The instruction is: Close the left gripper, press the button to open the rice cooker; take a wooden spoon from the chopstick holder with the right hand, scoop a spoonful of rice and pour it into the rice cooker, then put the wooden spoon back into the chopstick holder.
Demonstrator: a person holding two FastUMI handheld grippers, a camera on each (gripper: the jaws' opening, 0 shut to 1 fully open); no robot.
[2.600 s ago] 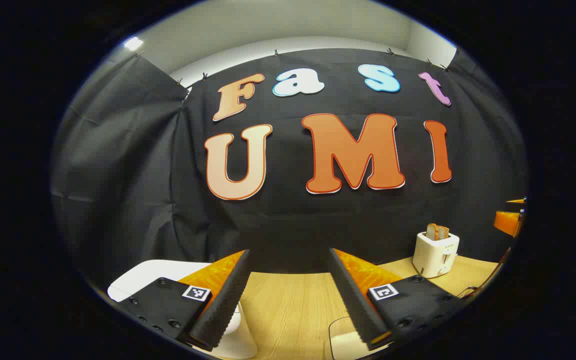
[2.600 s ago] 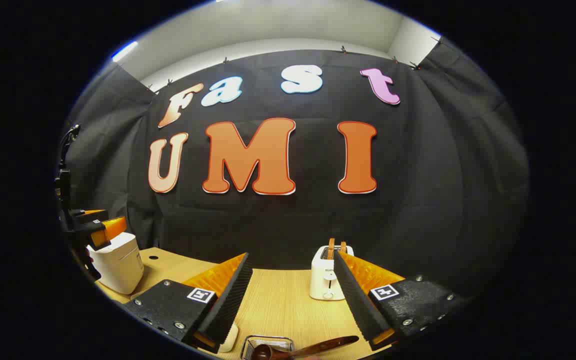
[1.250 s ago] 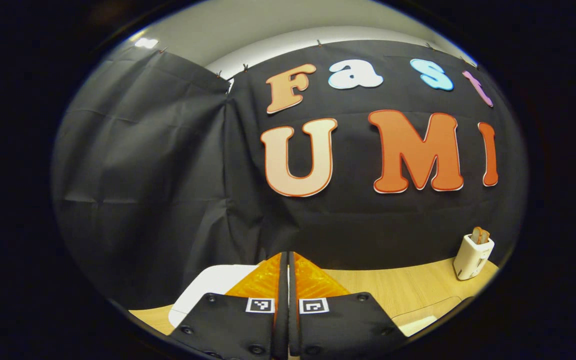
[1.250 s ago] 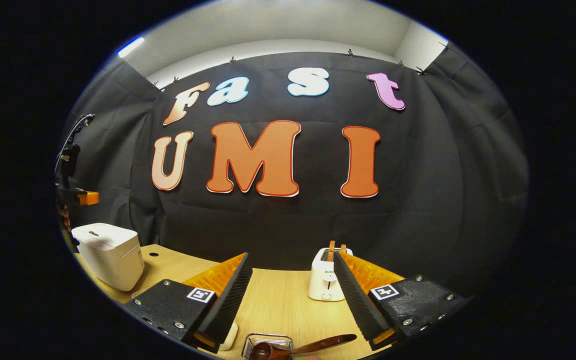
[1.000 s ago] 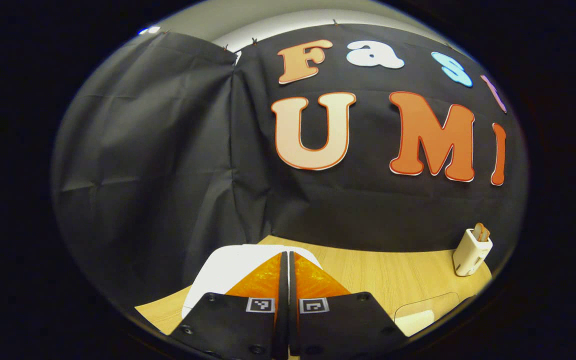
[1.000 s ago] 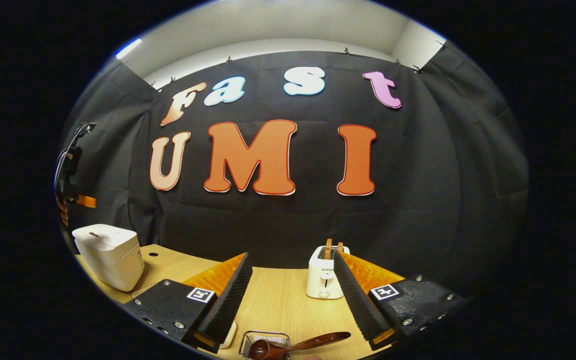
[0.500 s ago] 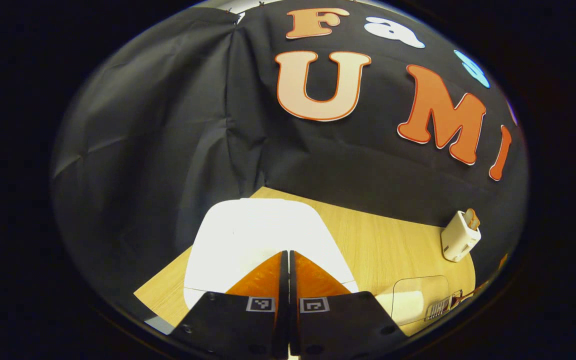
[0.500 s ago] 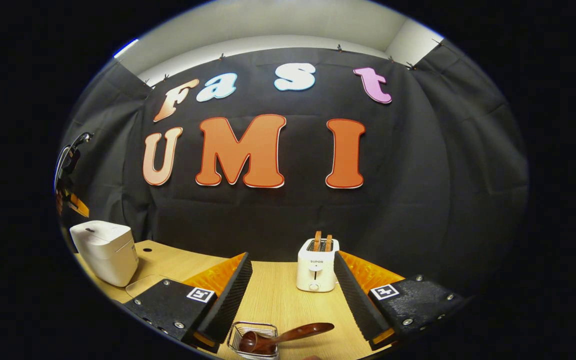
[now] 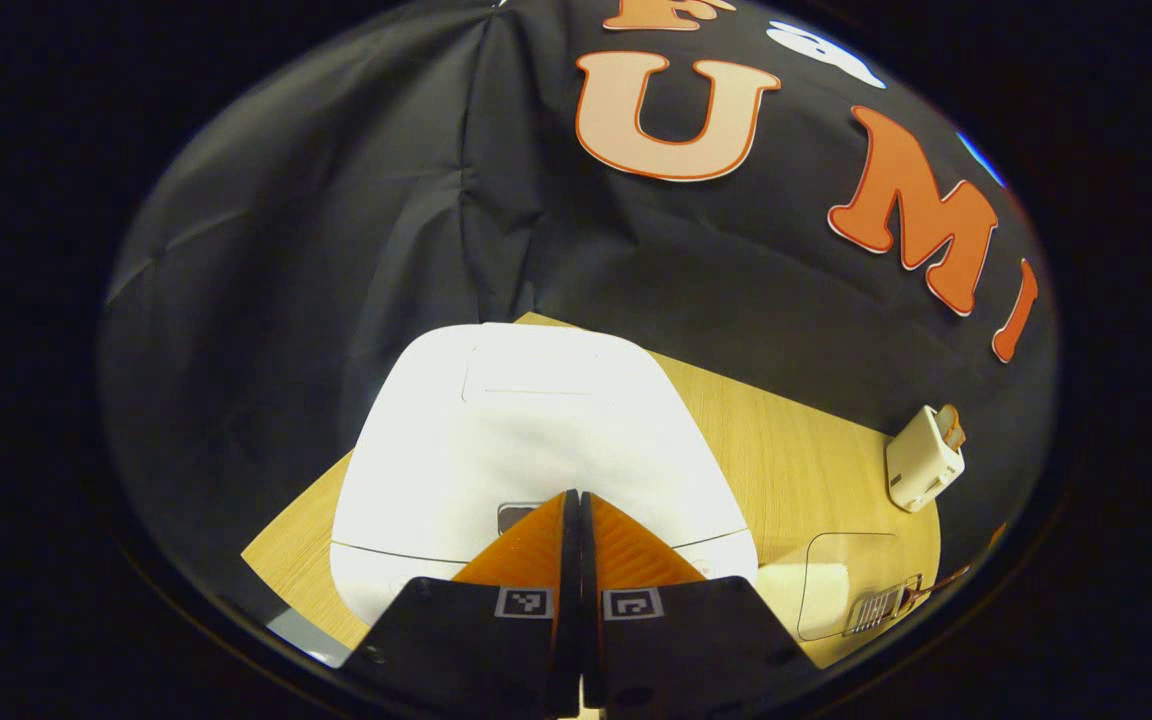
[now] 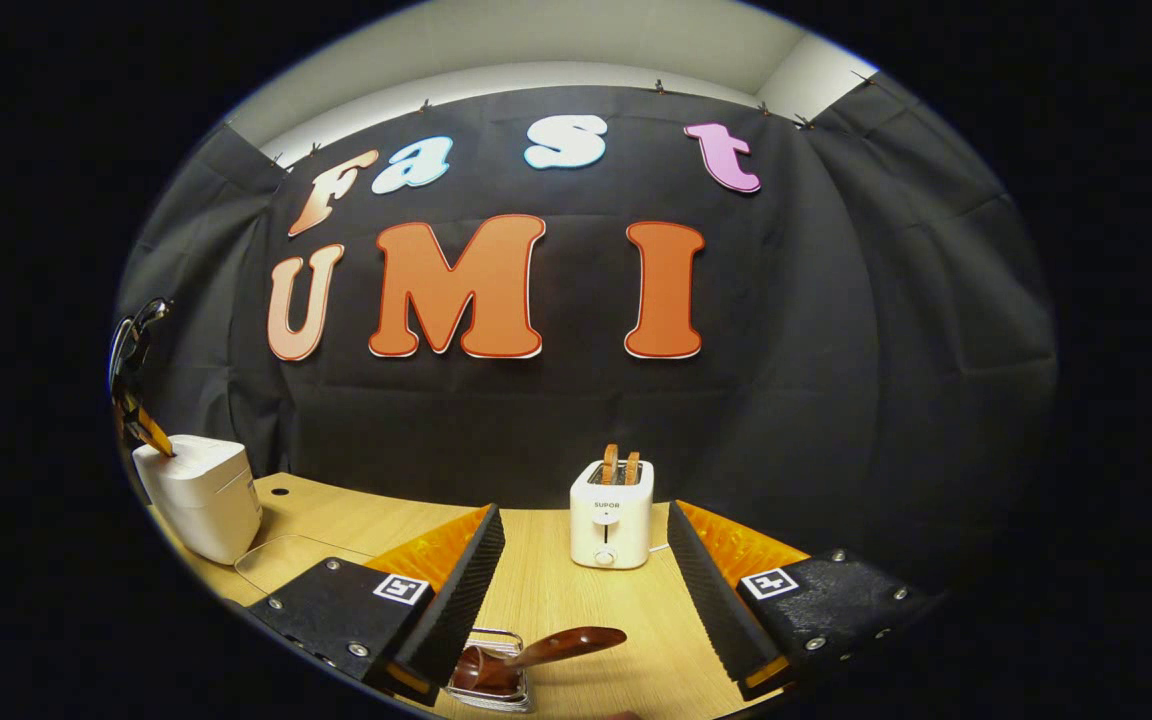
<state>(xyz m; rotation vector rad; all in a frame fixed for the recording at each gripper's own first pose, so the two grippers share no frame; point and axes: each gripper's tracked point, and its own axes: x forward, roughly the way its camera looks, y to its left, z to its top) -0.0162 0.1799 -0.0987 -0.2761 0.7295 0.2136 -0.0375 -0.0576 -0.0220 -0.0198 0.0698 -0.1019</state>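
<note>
Booth, black cloth wall, pale wooden table [image 10: 556,590]. White rice cooker [image 9: 526,450] on table's left end, lid down. Left gripper [image 9: 573,505] directly above cooker's front edge, fingers pressed together, nothing between them, tips pointing down at grey button [image 9: 514,515] just ahead. Right gripper [image 10: 576,575] well apart, fingers spread wide, empty; wooden spoon [image 10: 536,652] lies just below in wire chopstick holder [image 10: 491,680], handle angled right. Toaster [image 10: 611,512] farther back. Judgement: short downward press comes next.

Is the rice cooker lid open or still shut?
Shut: the rice cooker lid lies flat, with the closed left gripper at its front.
</note>
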